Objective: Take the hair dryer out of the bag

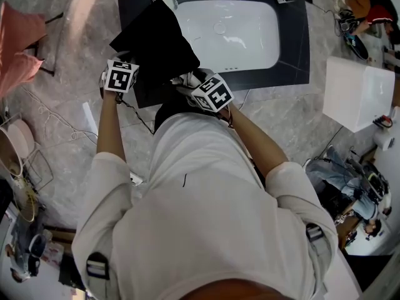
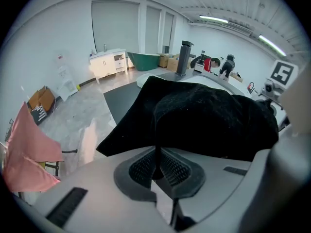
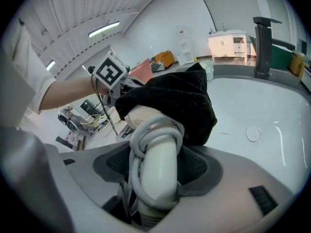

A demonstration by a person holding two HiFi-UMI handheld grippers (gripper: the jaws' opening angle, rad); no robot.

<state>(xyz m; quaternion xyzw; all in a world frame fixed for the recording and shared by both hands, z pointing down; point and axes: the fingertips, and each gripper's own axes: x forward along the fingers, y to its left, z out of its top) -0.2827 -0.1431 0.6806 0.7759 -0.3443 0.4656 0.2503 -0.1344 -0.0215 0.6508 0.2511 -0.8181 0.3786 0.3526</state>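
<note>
A black cloth bag point(image 1: 156, 42) lies over the dark counter's left part, beside the sink. My left gripper point(image 1: 125, 74) is shut on a thin fold of the bag's edge point(image 2: 156, 152), and the rest of the bag point(image 2: 209, 115) bulges beyond the jaws. My right gripper point(image 1: 200, 87) is shut on the white hair dryer handle point(image 3: 158, 174), which has its white cord wound round it. The dryer's upper end is still hidden inside the bag's mouth point(image 3: 180, 101). The left gripper's marker cube point(image 3: 109, 71) shows just behind the bag.
A white sink basin point(image 1: 228, 33) sits in the dark counter point(image 1: 294, 55), with a dark faucet point(image 3: 262, 45) at its far rim. A white box point(image 1: 357, 92) stands to the right. A pink cloth point(image 1: 19, 49) and cables lie on the floor at the left.
</note>
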